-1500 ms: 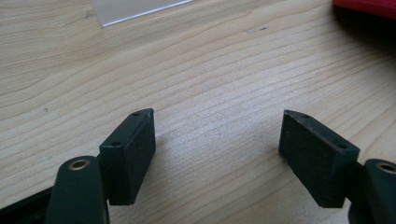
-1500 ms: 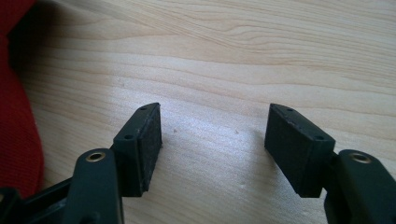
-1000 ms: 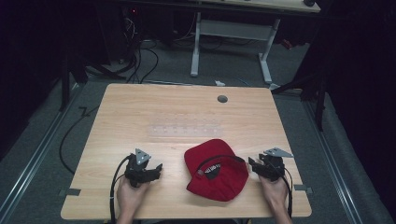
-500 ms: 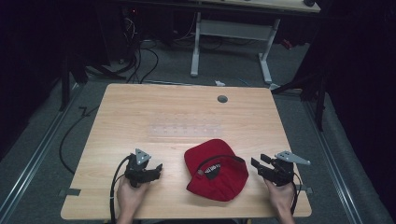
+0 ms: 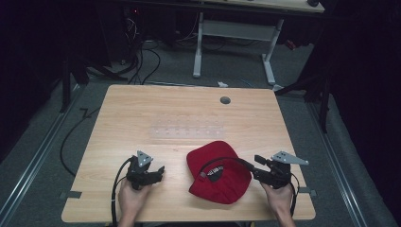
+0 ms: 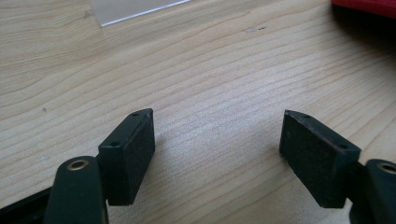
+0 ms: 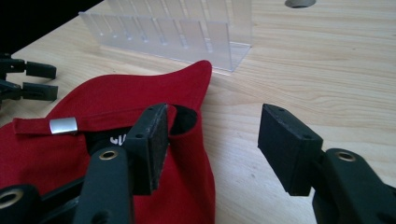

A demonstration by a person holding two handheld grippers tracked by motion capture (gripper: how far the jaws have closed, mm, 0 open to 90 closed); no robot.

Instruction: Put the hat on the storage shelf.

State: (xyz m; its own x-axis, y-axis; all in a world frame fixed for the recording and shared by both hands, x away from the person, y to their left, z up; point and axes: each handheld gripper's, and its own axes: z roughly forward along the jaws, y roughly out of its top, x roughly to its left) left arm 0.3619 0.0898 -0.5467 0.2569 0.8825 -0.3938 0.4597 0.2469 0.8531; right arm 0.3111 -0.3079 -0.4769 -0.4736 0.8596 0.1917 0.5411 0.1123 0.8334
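A red cap (image 5: 217, 172) lies on the wooden table (image 5: 189, 104) near its front edge, its back opening with a strap and metal clasp (image 7: 63, 125) turned toward my right gripper (image 5: 257, 166). That gripper hovers just right of the cap. Its jaws have just been opening and stand wide in the right gripper view (image 7: 215, 121). The cap's (image 7: 116, 98) rim sits by the left jaw, and no pad presses on it. My left gripper (image 5: 160, 173) rests left of the cap, open over bare wood (image 6: 217, 119). A corner of the cap (image 6: 369, 5) shows beyond it.
A clear plastic rack (image 5: 187, 127) stands at the table's middle, just behind the cap (image 7: 177, 32). A round grommet hole (image 5: 225, 100) lies toward the far edge. Beyond the table are cables on the floor (image 5: 142, 61) and another desk's legs (image 5: 198, 52).
My right gripper has lifted a little and drawn back to the right from the cap's edge, and its jaws stand wider. The left gripper and the cap have not moved.
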